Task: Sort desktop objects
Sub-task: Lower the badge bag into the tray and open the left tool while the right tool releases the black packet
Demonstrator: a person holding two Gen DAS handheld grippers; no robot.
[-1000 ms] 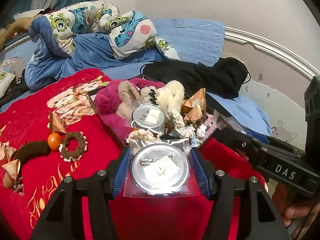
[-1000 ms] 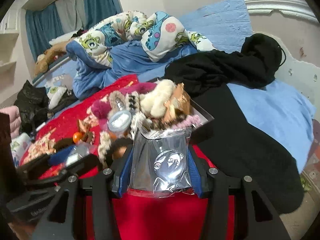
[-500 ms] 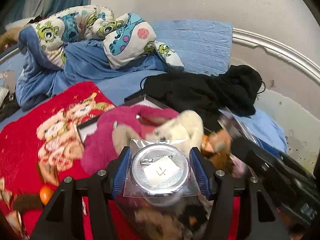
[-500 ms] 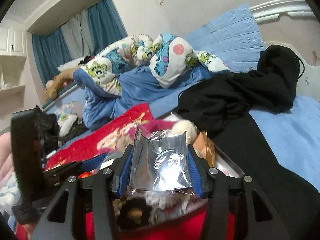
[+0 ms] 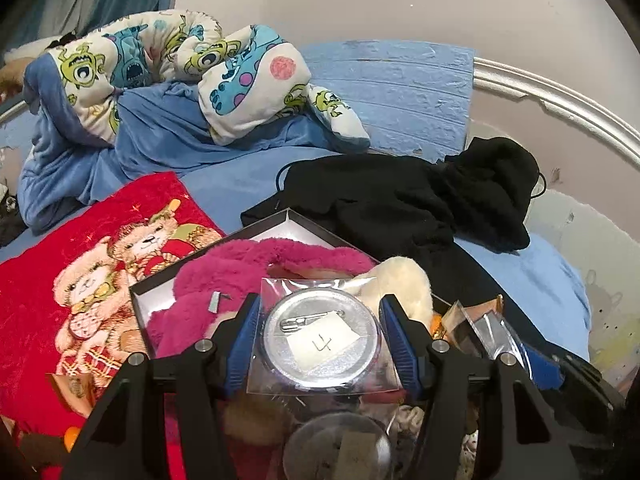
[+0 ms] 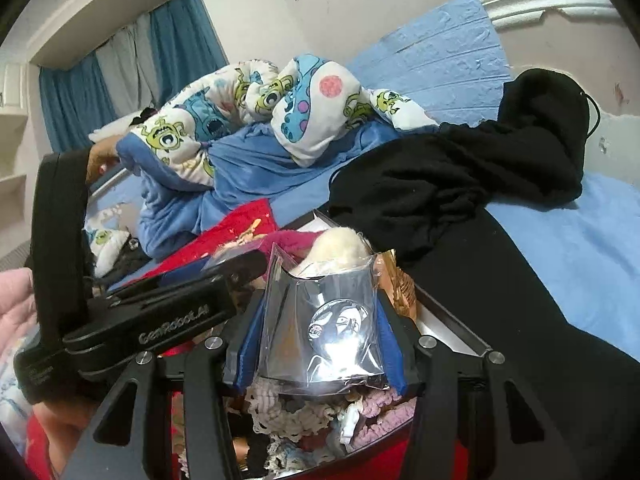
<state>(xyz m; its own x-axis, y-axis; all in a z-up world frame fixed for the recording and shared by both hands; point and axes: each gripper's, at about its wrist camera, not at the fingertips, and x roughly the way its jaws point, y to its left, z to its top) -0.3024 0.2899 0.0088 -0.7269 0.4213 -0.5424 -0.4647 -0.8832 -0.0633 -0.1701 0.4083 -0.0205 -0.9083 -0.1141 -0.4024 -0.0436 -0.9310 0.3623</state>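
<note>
My left gripper (image 5: 322, 338) is shut on a bagged silver pin badge (image 5: 320, 336) with a paper label marked 4, held over a dark box (image 5: 288, 216) full of plush hair accessories. A pink fluffy piece (image 5: 240, 276) and a cream one (image 5: 404, 280) lie in the box. Another silver badge (image 5: 340, 452) lies below my fingers. My right gripper (image 6: 320, 332) is shut on a bagged black badge (image 6: 340, 320) with a white face, over the same box (image 6: 448, 320). The left gripper body (image 6: 160, 320) shows at the left of the right wrist view.
The box sits on a red bear-print cloth (image 5: 92, 280) on a blue bed. A black garment (image 5: 420, 200) lies behind the box to the right. A cartoon-print duvet (image 5: 180, 68) is heaped at the back. Lace and knit hair ties (image 6: 304, 420) lie in the box.
Both grippers have moved forward over the box with their badges still held. The box contents now sit directly beneath and close; the loose items on the red cloth have left view.
</note>
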